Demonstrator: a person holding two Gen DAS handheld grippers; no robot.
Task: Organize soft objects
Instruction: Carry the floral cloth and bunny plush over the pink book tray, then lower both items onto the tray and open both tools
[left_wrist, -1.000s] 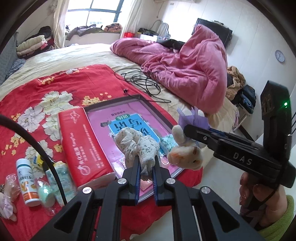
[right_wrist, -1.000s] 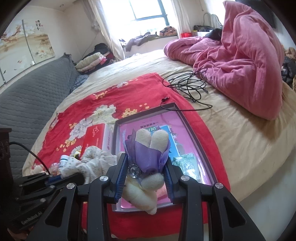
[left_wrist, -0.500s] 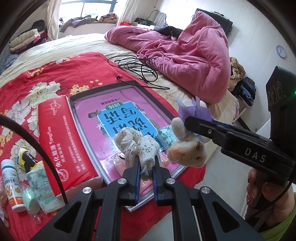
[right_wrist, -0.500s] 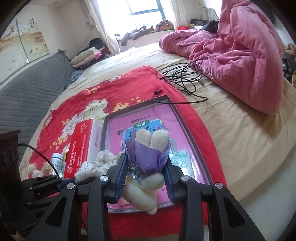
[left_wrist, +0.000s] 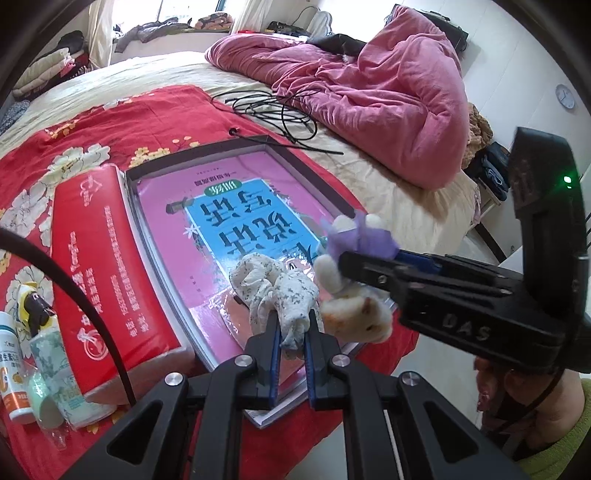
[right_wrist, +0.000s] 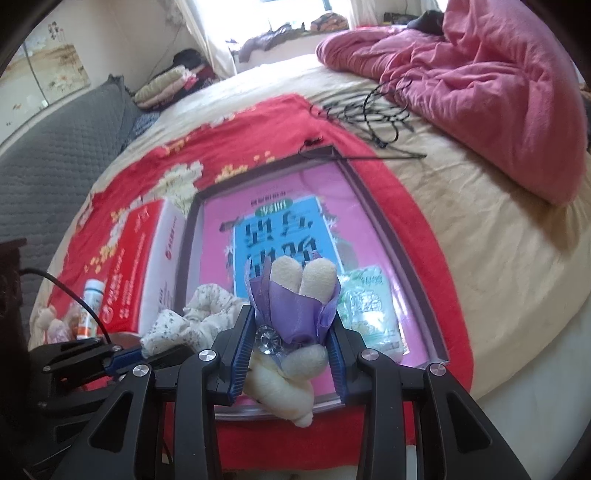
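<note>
Scrunchie (left_wrist: 273, 291), white with a small floral print, sits pinched between the fingers of the left gripper (left_wrist: 291, 332), bunched up ahead of the tips and hanging over the near end of the tray (left_wrist: 129, 184). Just to the right of those fingers, nearly touching the cloth, the right gripper (right_wrist: 291, 347) is clamped on a cream plush bunny (right_wrist: 295, 365) in a purple wrap; its ears stick out past the fingertips and its body hangs below them. Both toys hover above the pink and blue sheet lining the tray. Ahead of the right fingers and slightly right, a green packet (right_wrist: 367, 310) lies flat in the tray. Left of the left fingers, a red tissue pack (left_wrist: 96, 266) rests against the tray's long side, with a white bottle (left_wrist: 13, 376) further left on the red floral cloth (left_wrist: 74, 122). Far beyond both sets of fingertips lie black cables (left_wrist: 273, 107) and a pink duvet (left_wrist: 376, 92).
</note>
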